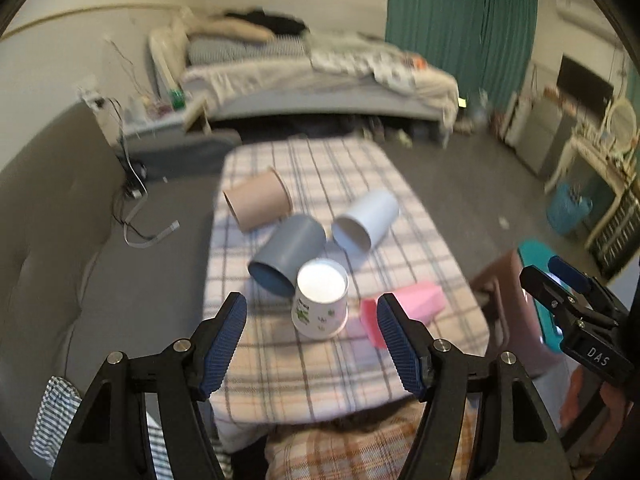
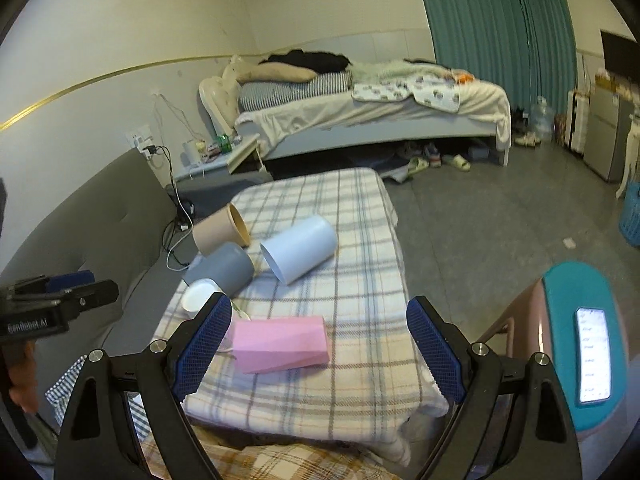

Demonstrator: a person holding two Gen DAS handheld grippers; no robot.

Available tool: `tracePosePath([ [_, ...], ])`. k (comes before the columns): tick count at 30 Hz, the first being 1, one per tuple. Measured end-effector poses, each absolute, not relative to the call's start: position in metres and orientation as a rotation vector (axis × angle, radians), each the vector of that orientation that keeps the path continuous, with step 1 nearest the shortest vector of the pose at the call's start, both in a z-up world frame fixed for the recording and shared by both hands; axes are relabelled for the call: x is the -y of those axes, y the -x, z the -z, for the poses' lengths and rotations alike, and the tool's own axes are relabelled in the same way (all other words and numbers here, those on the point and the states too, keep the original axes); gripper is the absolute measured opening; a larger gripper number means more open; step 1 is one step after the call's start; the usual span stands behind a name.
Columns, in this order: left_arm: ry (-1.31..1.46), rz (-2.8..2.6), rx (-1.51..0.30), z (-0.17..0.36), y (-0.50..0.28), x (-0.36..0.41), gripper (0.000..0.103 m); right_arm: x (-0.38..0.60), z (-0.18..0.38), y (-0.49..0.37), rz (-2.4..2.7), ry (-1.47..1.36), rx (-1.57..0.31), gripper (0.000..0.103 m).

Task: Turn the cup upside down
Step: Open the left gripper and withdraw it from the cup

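Left tool (image 1: 312, 344) wide open, blue-padded fingers (image 1: 226, 344) spread apart, nothing between them, pointing toward 12 o'clock and tilted downward. Right tool (image 2: 320, 352) likewise spread wide, pads (image 2: 436, 356) well apart, gripping nothing, aimed toward 12 o'clock. Seen from the left wrist view, right tool at 3 o'clock, held alongside and apart. Seen from the right wrist view, left tool at 9 o'clock.

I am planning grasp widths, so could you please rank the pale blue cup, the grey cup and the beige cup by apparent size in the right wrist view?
1. pale blue cup, clearly largest.
2. and 3. grey cup and beige cup: look alike; the grey one is partly hidden and nearer, so unranked.
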State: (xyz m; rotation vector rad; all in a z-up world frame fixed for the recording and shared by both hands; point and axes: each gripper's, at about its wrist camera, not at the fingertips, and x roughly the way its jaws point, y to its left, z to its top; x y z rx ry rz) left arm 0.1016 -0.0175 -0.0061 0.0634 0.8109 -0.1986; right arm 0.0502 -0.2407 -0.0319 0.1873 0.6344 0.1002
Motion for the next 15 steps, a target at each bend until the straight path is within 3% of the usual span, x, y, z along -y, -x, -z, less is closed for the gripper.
tracePosePath([
  [5, 0.017, 0.181, -0.654, -0.002, -0.067, 0.007, 0.071, 0.218, 0.013, -0.032, -0.099, -0.124, -0.580, 0.090],
  [10, 0.017, 0.117, -0.554, 0.006, -0.037, -0.006, 0.088, 0.197, 0.020, -0.016, -0.100, -0.081, -0.568, 0.090],
  [12, 0.008, 0.061, -0.518, 0.014, -0.029, -0.011, 0.096, 0.190, 0.031, -0.008, -0.098, -0.081, -0.570, 0.095],
  [15, 0.001, 0.046, -0.477, 0.022, -0.026, -0.012, 0.097, 0.183, 0.045, 0.001, -0.084, -0.085, -0.580, 0.103],
])
